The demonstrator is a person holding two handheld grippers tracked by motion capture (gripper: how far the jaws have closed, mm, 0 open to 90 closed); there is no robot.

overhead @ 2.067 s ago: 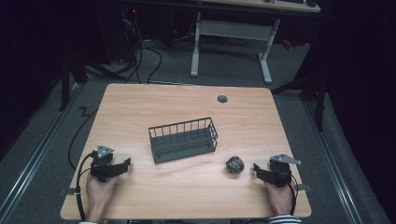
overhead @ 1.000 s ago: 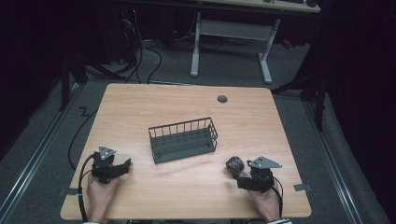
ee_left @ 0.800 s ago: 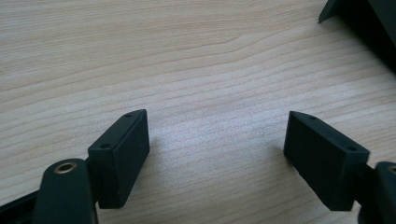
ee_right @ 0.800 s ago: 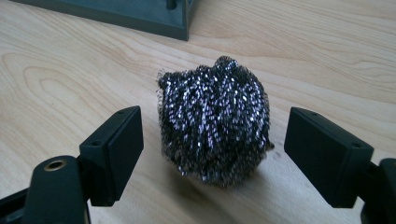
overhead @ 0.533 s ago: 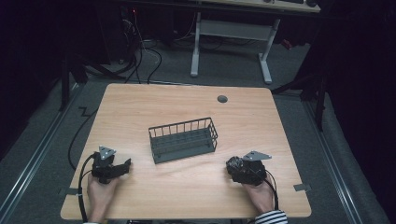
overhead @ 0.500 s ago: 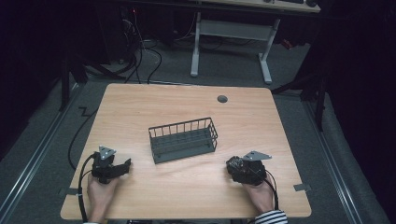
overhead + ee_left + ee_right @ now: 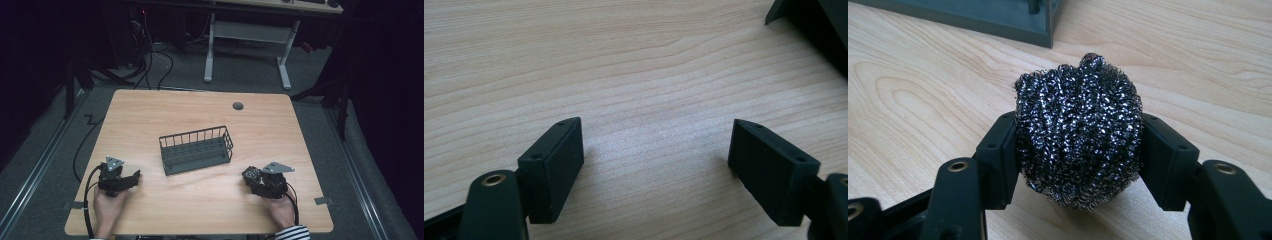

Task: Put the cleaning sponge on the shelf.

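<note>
Wooden table [image 7: 200,210], dark room. Right claw [image 7: 1078,150] has just clamped onto scourer [image 7: 1079,135] near the front right corner; basket [image 7: 196,149] lies up-left (mid-table). Left claw [image 7: 656,165] gapes, empty.

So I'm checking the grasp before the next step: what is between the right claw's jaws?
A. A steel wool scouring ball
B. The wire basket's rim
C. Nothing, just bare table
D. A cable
A: in the right gripper view the right claw has both black pads pressed against the sides of the steel wool scouring ball, with the wire basket lying apart behind it.
</note>
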